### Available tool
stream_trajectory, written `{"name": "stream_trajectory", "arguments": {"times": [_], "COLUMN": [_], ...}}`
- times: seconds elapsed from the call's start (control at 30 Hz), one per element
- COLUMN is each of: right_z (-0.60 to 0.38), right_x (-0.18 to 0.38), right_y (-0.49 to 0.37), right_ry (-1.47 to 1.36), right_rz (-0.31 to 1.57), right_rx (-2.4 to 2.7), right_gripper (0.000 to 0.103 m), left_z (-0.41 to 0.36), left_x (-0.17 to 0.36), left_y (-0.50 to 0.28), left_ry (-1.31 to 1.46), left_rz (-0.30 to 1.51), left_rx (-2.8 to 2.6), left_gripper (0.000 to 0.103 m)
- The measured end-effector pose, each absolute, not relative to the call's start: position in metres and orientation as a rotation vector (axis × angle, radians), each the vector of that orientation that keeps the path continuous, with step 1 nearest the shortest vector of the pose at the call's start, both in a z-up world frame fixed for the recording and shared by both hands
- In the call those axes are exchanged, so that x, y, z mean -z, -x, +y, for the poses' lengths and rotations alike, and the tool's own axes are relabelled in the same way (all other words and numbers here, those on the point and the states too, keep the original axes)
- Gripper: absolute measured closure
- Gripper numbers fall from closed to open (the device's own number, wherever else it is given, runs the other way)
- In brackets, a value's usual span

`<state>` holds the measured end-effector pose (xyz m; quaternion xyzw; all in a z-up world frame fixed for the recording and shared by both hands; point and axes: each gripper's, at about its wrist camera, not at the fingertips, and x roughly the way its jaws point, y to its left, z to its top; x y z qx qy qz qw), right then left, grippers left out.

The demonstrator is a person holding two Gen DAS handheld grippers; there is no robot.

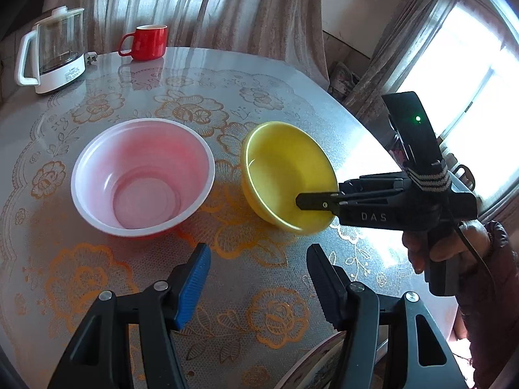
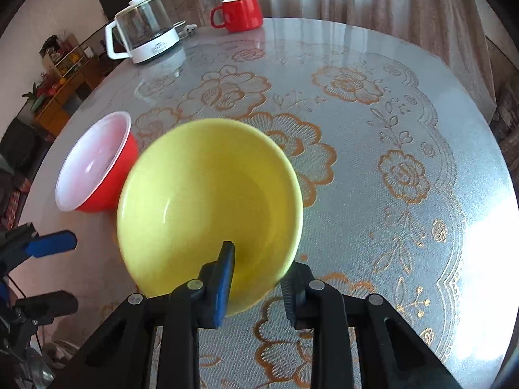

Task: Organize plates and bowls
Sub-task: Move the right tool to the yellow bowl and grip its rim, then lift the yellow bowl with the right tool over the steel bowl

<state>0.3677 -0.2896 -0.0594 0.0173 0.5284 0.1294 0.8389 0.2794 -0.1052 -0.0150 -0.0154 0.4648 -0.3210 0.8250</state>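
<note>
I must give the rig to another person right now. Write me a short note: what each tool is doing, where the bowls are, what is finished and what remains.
Right tool: closed on the near rim of the yellow bowl, one finger inside, one outside; the bowl is tilted.
Left tool: open, holds nothing, above the table in front of both bowls.
Red bowl: upright on the table, left of the yellow one, white inside, empty.
A plate edge shows at the bottom of the left view.
Done: yellow bowl gripped. Left: nothing is stacked yet; probably nest the bowls.
</note>
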Motion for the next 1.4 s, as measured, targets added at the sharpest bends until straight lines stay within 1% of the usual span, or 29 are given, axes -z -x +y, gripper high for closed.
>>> {"name": "stream_trajectory", "arguments": {"times": [0.17, 0.23, 0.33, 0.4, 0.43, 0.47, 0.5, 0.53, 0.57, 0.63, 0.73, 0.8, 0.83, 0.93, 1.03, 1.1, 1.17, 1.2, 1.27, 1.4], "right_z": [-0.285, -0.287, -0.287, -0.285, -0.285, -0.285, -0.287, -0.290, -0.294, -0.300, -0.311, -0.317, -0.319, -0.324, -0.334, -0.340, -0.345, -0.346, -0.348, -0.345], "right_x": [0.058, 0.055, 0.049, 0.045, 0.042, 0.040, 0.038, 0.036, 0.035, 0.033, 0.027, 0.024, 0.023, 0.026, 0.032, 0.034, 0.037, 0.039, 0.045, 0.052], "right_y": [-0.349, -0.343, -0.330, -0.320, -0.315, -0.310, -0.307, -0.304, -0.302, -0.306, -0.304, -0.302, -0.303, -0.306, -0.308, -0.305, -0.304, -0.305, -0.306, -0.302], "right_ry": [-0.043, -0.083, -0.092, -0.085, -0.084, -0.082, -0.081, -0.090, -0.107, -0.148, -0.236, -0.291, -0.307, -0.363, -0.446, -0.480, -0.502, -0.523, -0.556, -0.576], "right_rz": [1.139, 1.168, 1.168, 1.163, 1.152, 1.135, 1.115, 1.097, 1.079, 1.048, 0.990, 0.949, 0.942, 0.912, 0.893, 0.877, 0.878, 0.883, 0.887, 0.901], "right_rx": [-0.335, -0.367, -0.420, -0.442, -0.455, -0.463, -0.462, -0.456, -0.453, -0.442, -0.441, -0.438, -0.430, -0.371, -0.347, -0.335, -0.304, -0.296, -0.304, -0.317], "right_gripper": [0.075, 0.069, 0.065, 0.061, 0.056, 0.049, 0.043, 0.031, 0.023, 0.019, 0.018, 0.018, 0.018, 0.018, 0.018, 0.027, 0.060, 0.065, 0.068, 0.068], "left_z": [-0.111, -0.112, -0.111, -0.111, -0.112, -0.112, -0.112, -0.113, -0.113, -0.115, -0.116, -0.116, -0.116, -0.117, -0.117, -0.118, -0.121, -0.122, -0.127, -0.135], "left_x": [0.014, 0.014, 0.015, 0.015, 0.016, 0.015, 0.015, 0.015, 0.014, 0.015, 0.016, 0.018, 0.018, 0.018, 0.018, 0.018, 0.018, 0.017, 0.018, 0.021], "left_y": [-0.283, -0.286, -0.291, -0.292, -0.293, -0.293, -0.293, -0.294, -0.296, -0.298, -0.303, -0.307, -0.308, -0.310, -0.312, -0.314, -0.315, -0.314, -0.314, -0.311], "left_ry": [0.022, 0.033, 0.053, 0.055, 0.057, 0.057, 0.058, 0.062, 0.065, 0.068, 0.084, 0.099, 0.105, 0.109, 0.113, 0.112, 0.113, 0.107, 0.087, 0.057], "left_rz": [0.989, 0.990, 0.998, 0.998, 0.996, 0.993, 0.991, 0.992, 0.997, 1.007, 1.024, 1.029, 1.035, 1.033, 1.037, 1.040, 1.044, 1.043, 1.044, 1.054], "left_rx": [0.687, 0.687, 0.686, 0.681, 0.678, 0.677, 0.681, 0.685, 0.688, 0.685, 0.687, 0.686, 0.690, 0.692, 0.700, 0.697, 0.701, 0.706, 0.706, 0.737], "left_gripper": [0.041, 0.039, 0.038, 0.038, 0.039, 0.040, 0.040, 0.040, 0.040, 0.040, 0.041, 0.047, 0.053, 0.056, 0.056, 0.057, 0.061, 0.061, 0.062, 0.064]}}
